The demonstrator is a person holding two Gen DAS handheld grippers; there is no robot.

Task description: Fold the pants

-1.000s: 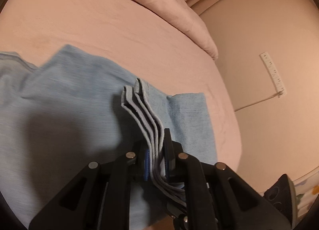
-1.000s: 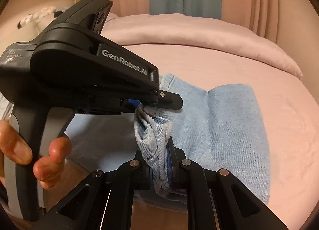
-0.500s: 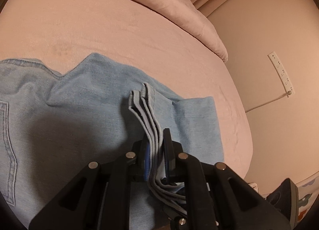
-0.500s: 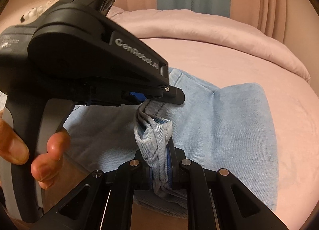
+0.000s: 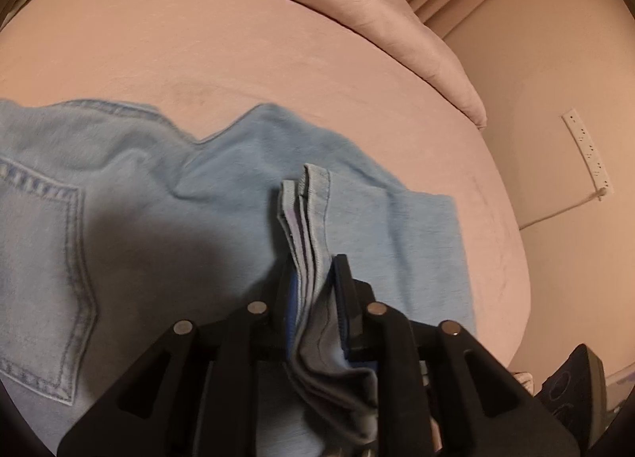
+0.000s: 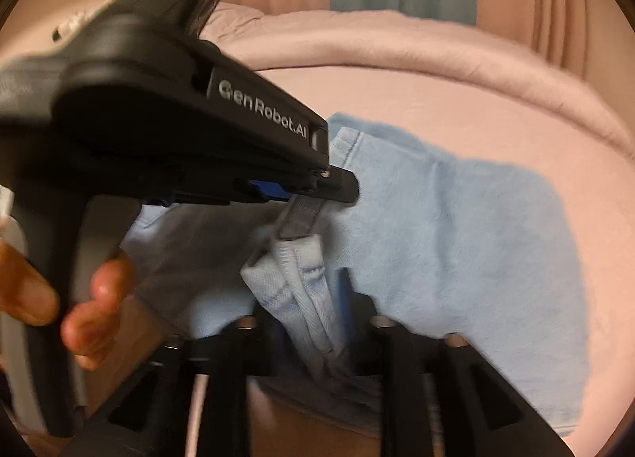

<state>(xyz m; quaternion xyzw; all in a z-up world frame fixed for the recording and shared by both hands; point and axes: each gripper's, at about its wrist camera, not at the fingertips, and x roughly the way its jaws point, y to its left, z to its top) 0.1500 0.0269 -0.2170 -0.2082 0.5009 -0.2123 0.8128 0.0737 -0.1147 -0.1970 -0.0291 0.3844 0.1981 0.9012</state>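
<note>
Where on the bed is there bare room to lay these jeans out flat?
Bare sheet lies between the jeans and the rolled duvet, and right of them toward the bed edge. The near edge is crowded with both grippers.

Both grippers' jaws have just been opening around the jeans (image 5: pixel 222 187) hems, now lowered nearer the bed (image 5: pixel 238 60).

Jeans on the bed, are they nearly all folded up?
Partly. Done: the jeans lie doubled over on the pink bed. In hand: the left gripper and right gripper have just been opening their jaws, with the stacked hems loose between them. Left: pulling clear, and probably one more fold, since the back pocket part spreads wide.
</note>
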